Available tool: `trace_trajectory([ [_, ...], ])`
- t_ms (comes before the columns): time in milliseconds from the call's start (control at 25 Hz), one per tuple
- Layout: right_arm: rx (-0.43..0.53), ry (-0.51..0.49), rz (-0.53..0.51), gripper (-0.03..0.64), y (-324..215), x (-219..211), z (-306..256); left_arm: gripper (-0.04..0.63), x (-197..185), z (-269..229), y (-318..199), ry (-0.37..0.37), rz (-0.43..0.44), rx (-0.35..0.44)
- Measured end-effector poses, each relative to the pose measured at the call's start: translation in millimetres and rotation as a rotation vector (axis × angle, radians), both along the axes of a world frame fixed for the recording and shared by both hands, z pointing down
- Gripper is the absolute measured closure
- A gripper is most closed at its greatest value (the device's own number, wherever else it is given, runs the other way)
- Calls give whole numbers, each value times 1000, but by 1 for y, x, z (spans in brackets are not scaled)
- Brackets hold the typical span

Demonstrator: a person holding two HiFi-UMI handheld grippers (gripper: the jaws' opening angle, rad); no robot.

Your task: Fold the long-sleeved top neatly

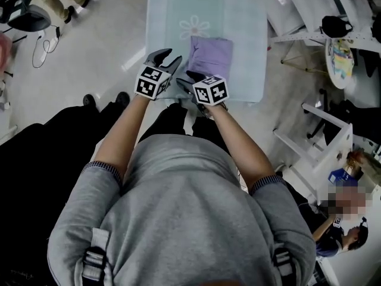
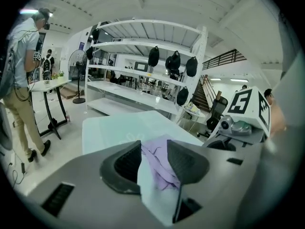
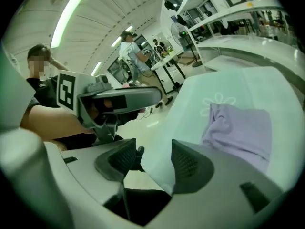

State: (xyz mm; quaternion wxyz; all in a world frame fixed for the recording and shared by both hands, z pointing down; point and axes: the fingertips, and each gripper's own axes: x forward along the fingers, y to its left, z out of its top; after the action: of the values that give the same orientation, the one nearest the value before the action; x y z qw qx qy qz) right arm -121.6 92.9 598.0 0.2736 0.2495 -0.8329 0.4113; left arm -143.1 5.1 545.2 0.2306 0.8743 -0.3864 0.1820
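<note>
White shelving and workbenches fill the open workshop behind a small table (image 1: pixel 238 16) covered in a pale green cloth with a flower print. On it lies the lilac long-sleeved top (image 1: pixel 211 55), already gathered into a compact rectangle near the table's front edge.

The left gripper (image 1: pixel 168 57) hangs just left of the top, and its fingers (image 2: pixel 127 163) stand apart with nothing pinched; the top only shows beyond the gap. The right gripper (image 1: pixel 189 79) sits at the near edge, its fingers (image 3: pixel 190 166) also spread and empty, with the table's corner beyond them.

The fold looks nearly done, though its near edge seems rumpled. Both grippers are close to the bundle, so a stray fingertip could snag a layer and drag the fold open. A low pinch could also catch the green cloth along with the top and shift the whole bundle towards the edge.
</note>
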Motion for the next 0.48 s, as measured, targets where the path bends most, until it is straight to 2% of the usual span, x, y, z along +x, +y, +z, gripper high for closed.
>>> trace_trajectory([
  [240,167,-85,5,370,6,56,-81,405,21,-59,23,42,-23,74],
  [480,442,-173,120,367,-17,137,-184,403,52,-143,41,103,-22,206],
])
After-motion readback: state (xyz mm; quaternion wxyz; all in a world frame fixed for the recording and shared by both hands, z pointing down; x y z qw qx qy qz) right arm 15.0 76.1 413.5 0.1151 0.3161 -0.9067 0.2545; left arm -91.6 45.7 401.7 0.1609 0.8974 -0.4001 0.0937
